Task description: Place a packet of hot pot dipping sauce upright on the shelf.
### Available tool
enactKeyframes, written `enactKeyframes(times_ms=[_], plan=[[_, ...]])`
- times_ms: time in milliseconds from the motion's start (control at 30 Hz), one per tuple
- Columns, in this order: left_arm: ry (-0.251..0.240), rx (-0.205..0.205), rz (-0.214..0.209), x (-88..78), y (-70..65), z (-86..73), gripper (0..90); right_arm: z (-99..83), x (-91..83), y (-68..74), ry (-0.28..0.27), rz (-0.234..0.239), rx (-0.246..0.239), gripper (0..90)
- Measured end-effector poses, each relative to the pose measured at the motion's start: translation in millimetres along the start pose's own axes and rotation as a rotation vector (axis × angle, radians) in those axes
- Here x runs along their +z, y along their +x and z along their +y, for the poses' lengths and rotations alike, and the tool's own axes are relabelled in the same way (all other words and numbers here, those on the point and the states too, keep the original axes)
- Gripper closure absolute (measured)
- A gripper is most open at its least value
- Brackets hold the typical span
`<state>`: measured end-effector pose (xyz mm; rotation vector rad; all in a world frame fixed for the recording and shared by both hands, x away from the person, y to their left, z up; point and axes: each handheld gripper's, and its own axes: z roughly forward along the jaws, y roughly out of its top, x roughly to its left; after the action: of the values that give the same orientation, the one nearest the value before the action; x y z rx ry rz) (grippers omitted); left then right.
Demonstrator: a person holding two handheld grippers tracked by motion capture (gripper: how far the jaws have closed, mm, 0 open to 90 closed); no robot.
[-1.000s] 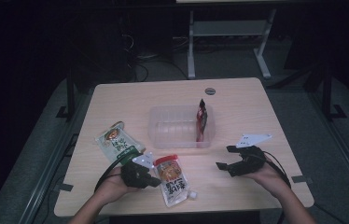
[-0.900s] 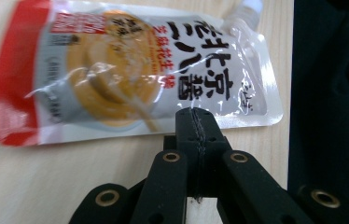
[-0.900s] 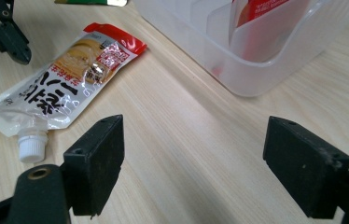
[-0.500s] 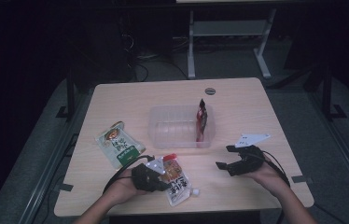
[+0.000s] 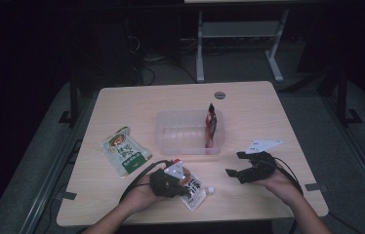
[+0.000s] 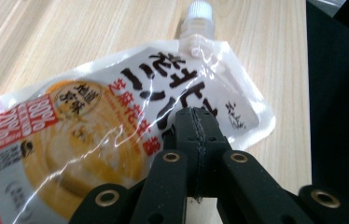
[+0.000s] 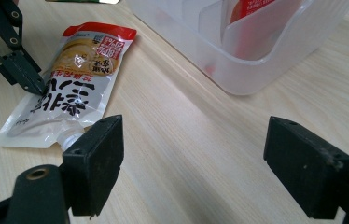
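Note:
A white and orange spouted pouch (image 5: 193, 189) (image 6: 93, 126) (image 7: 70, 93) lies flat near the table's front edge, cap pointing right. My left gripper (image 5: 176, 184) (image 6: 196, 116) is shut, and its tips rest against the pouch's long edge with nothing seen between the jaws. My right gripper (image 5: 236, 165) (image 7: 200, 158) hovers to the right of the pouch, open wide and holding nothing. The left gripper's black jaws also appear at the upper left of the right gripper view, touching the pouch's side.
A clear plastic container (image 5: 171, 134) (image 7: 266, 60) stands mid-table with a red sachet (image 5: 211, 124) (image 7: 252, 7) upright at its right end. A green pouch (image 5: 124, 152) lies to its left. A round grommet (image 5: 219, 94) sits near the far edge.
My left gripper has slid to the right along the front of the table. The spouted pouch has shifted and turned with it, its cap swinging rightward. The right gripper has stayed put.

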<state>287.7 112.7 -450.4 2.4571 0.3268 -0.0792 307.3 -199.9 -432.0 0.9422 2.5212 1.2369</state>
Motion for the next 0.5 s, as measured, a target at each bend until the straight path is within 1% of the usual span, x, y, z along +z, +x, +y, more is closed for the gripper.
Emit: enactKeyframes(times_ms=[100, 300, 467, 500], plan=[[-0.007, -0.006, 0.005, 3.2, 1.0, 2.6, 89.7, -0.2, -0.4, -0.4, 0.001, -0.001, 0.003, 19.7], [-0.017, 0.003, 0.021, 11.5, 5.4, 12.3, 89.8, 0.3, -0.4, 0.0, -0.002, -0.002, 0.001, 19.6], [-0.031, 0.002, 0.034, 18.5, 10.1, 20.3, 89.8, 0.0, -1.0, -0.4, -0.001, -0.003, 0.006, 19.5], [-0.038, -0.009, 0.031, 20.2, 11.8, 21.7, 89.8, -0.1, -1.0, -0.5, -0.001, -0.004, 0.007, 19.5]])
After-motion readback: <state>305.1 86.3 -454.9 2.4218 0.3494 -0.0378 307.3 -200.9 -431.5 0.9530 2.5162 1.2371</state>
